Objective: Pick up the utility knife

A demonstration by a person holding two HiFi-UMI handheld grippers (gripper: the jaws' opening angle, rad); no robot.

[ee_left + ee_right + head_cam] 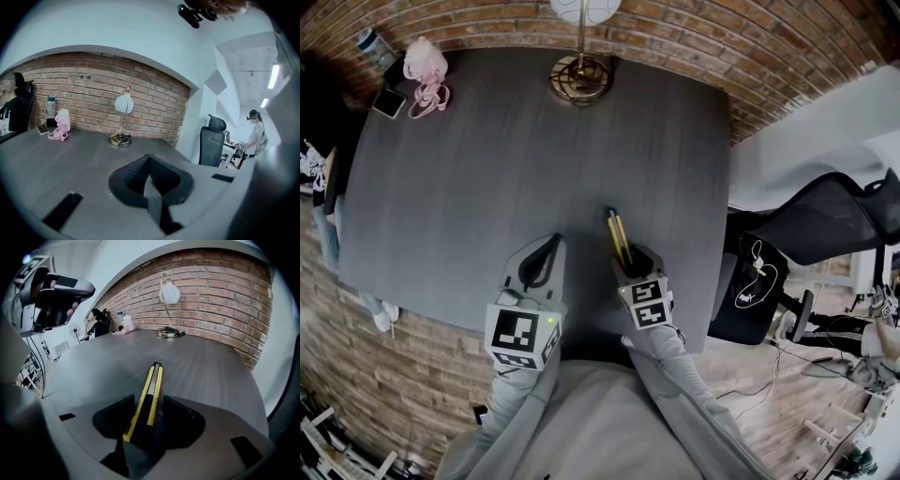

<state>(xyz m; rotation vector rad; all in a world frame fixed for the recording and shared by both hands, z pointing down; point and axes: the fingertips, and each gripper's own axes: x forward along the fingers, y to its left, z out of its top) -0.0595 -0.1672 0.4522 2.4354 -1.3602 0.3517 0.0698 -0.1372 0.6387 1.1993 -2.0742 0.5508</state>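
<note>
Here the utility knife [152, 385], judged stiff and light, is straddled untouched by the spread jaws of the right gripper [148, 405]; its mid-body is best pinched.

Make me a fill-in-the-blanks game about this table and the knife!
1. The utility knife lies between the open jaws of the ____ gripper.
2. The knife's body is black and ____.
3. The lamp stands on the table beside a wall of ____.
Missing words: right, yellow, brick.
</note>
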